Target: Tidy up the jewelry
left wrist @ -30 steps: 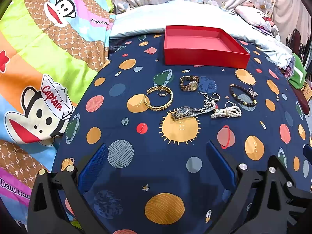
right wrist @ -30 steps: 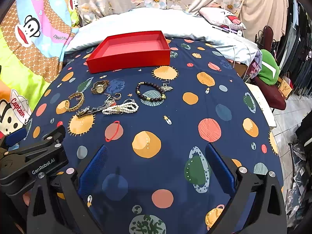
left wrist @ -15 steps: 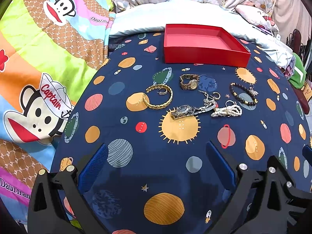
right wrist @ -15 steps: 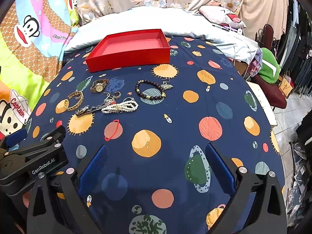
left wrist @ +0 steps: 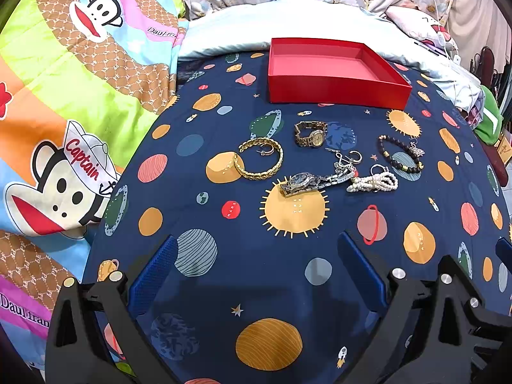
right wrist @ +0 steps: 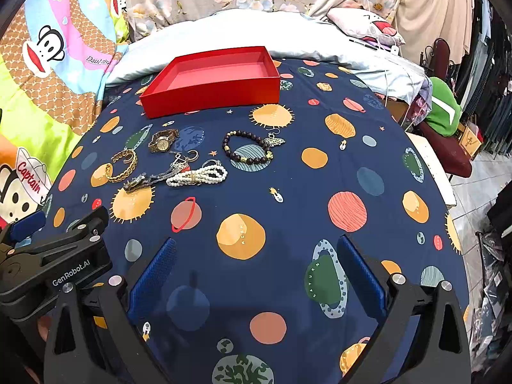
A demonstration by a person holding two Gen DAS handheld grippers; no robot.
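An empty red box (left wrist: 332,76) (right wrist: 211,80) sits at the far side of a navy planet-print cloth. In front of it lie a gold bangle (left wrist: 258,162) (right wrist: 121,165), a gold watch (left wrist: 311,133) (right wrist: 162,140), a silver watch (left wrist: 307,181) (right wrist: 150,180), a white pearl bracelet (left wrist: 372,183) (right wrist: 198,176), a dark bead bracelet (left wrist: 400,158) (right wrist: 248,147) and small hoop earrings (left wrist: 352,156). My left gripper (left wrist: 256,265) and right gripper (right wrist: 254,265) are both open and empty, hovering well short of the jewelry.
The left gripper's black body (right wrist: 54,256) shows at the lower left of the right wrist view. A monkey-print quilt (left wrist: 64,112) lies to the left, a pale pillow (right wrist: 249,28) behind the box. The cloth drops off at the right toward a chair (right wrist: 448,147) and tiled floor.
Both views have shifted slightly; the jewelry and box sit a little lower and nearer in frame. Nothing was grasped or moved.
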